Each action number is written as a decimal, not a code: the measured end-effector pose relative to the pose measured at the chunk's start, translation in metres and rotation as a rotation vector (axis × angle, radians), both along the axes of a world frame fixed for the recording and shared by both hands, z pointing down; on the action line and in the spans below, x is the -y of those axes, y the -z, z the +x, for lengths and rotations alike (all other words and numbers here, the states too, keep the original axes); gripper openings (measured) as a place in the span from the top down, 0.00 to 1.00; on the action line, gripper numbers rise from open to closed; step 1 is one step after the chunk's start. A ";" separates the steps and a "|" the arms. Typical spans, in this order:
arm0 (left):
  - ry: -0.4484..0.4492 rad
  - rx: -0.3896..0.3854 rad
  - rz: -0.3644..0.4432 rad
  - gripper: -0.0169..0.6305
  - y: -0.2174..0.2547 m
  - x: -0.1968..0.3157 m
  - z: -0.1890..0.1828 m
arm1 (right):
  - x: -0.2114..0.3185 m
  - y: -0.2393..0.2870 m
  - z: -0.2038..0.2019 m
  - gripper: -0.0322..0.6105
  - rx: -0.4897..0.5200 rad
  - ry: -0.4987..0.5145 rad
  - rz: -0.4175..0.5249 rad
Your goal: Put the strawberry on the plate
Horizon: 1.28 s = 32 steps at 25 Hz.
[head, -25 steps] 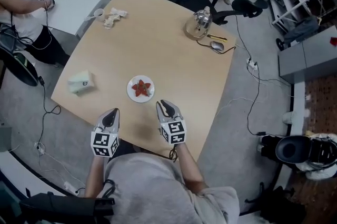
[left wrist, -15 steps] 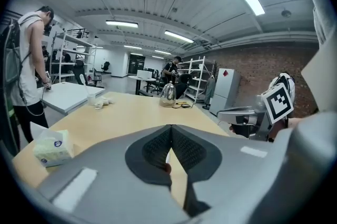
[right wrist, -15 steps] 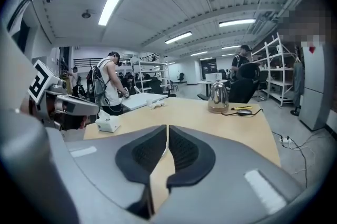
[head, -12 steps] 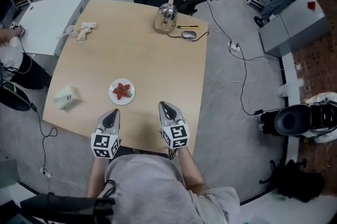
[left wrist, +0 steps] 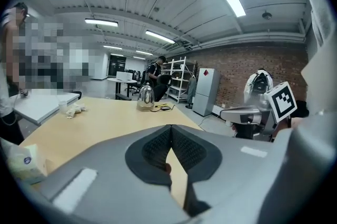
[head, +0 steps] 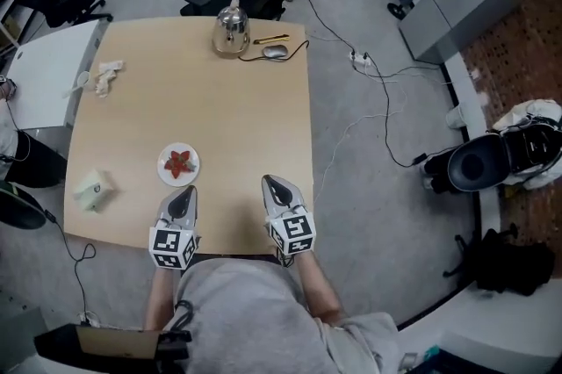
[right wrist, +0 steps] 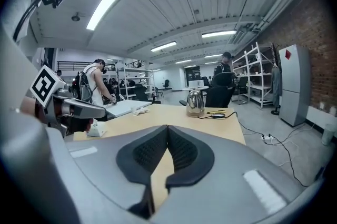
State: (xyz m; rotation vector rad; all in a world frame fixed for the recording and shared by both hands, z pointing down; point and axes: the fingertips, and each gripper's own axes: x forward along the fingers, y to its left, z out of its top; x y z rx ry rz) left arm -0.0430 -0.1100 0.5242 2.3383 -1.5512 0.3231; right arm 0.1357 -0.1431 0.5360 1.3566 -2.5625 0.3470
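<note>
Strawberry (head: 179, 162) is sitting on the white plate (head: 163, 174), toward the near left of the worktop (head: 228, 113). Left gripper (head: 183, 195) is hovering just short of the plate, its jaws meeting at the tips and holding nothing. Right gripper (head: 274, 186) is hanging over the near edge, well apart from the plate. Its jaws are just finishing closing, tips together, nothing between them. Judging the placing step done. The next move is asking only that both grippers be kept clear of the plate.
</note>
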 end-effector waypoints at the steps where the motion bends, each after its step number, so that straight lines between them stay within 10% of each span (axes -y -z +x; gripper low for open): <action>1: -0.010 0.002 0.001 0.94 0.000 0.002 0.004 | -0.001 0.000 0.004 0.94 0.001 -0.007 0.001; 32: -0.069 0.011 0.005 0.94 -0.009 0.004 0.020 | -0.009 -0.013 0.020 0.94 -0.005 -0.051 -0.011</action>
